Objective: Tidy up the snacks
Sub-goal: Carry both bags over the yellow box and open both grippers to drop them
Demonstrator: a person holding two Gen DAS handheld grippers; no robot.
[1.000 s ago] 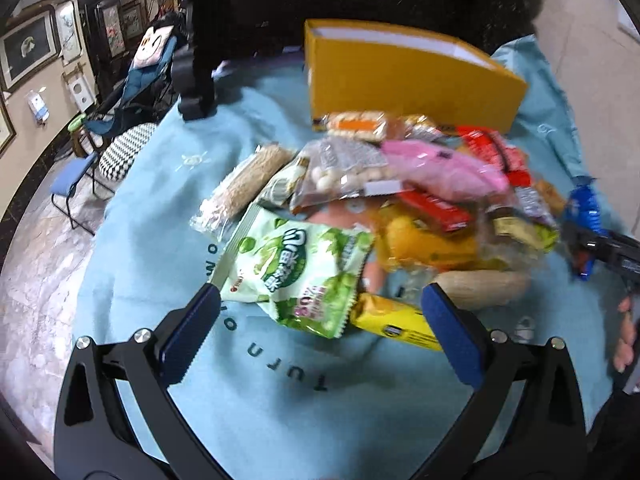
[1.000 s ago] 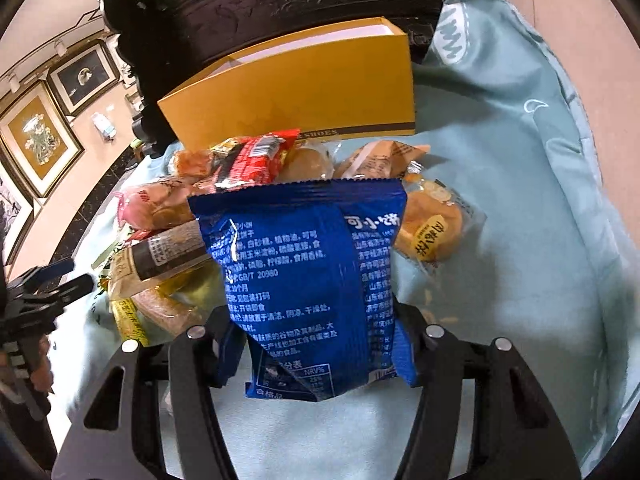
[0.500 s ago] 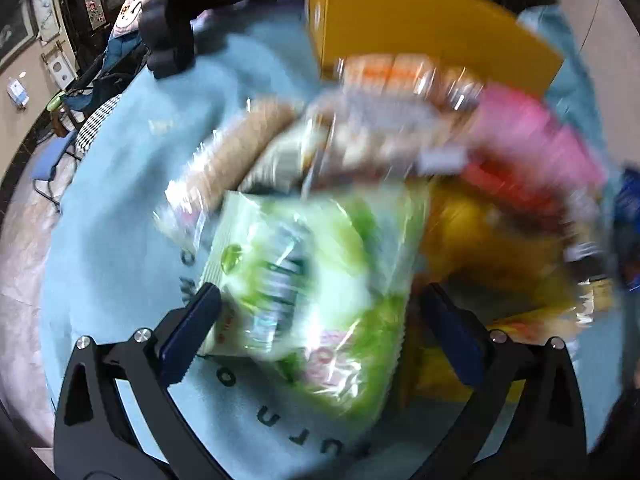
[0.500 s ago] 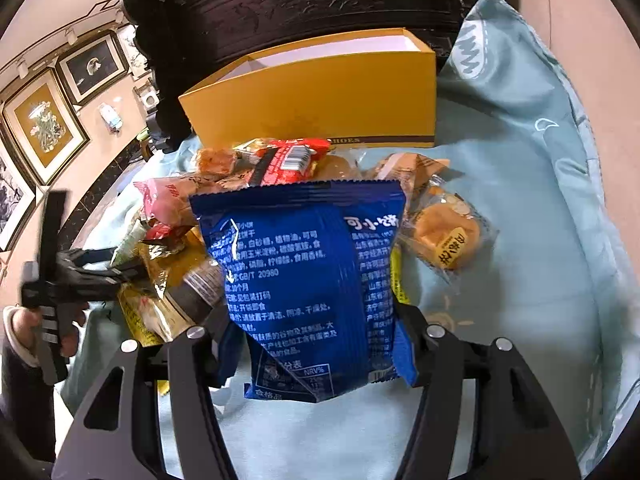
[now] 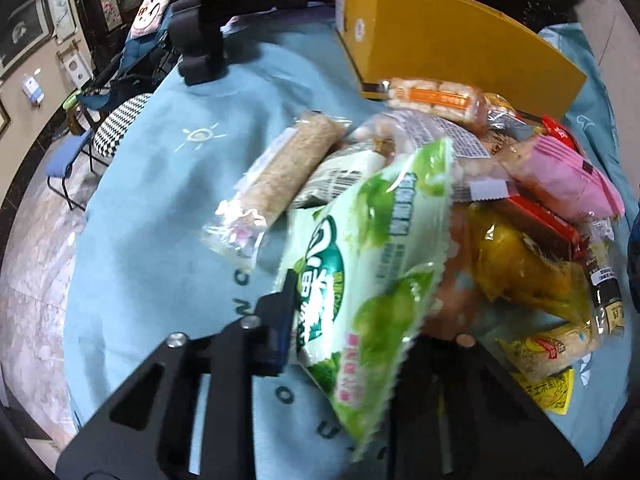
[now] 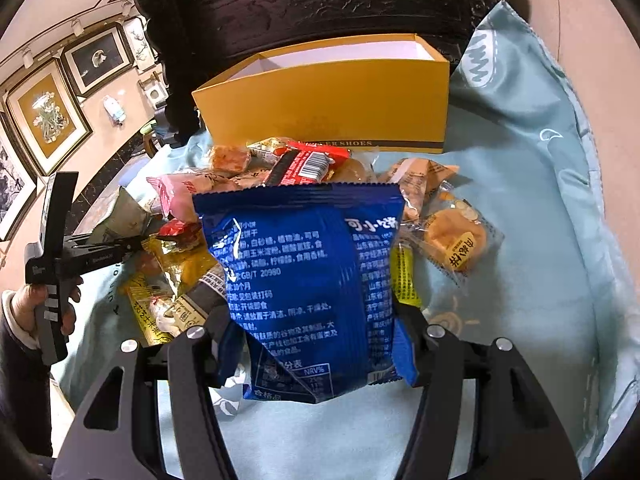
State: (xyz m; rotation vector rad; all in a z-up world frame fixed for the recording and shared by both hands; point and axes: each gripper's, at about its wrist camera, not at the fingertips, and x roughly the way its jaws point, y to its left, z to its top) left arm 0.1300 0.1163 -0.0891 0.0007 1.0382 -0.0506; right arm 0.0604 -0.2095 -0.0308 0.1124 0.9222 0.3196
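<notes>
Picking step: left gripper fingers just closed on green packet, right gripper clamped on blue packet; next, probably carried into yellow box.

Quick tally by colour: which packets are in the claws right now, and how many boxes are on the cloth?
Green packet: 1, in the left claw, whose jaws have just closed on it
Blue packet: 1, gripped in the right claw
Yellow box: 1
Total: 3
</notes>
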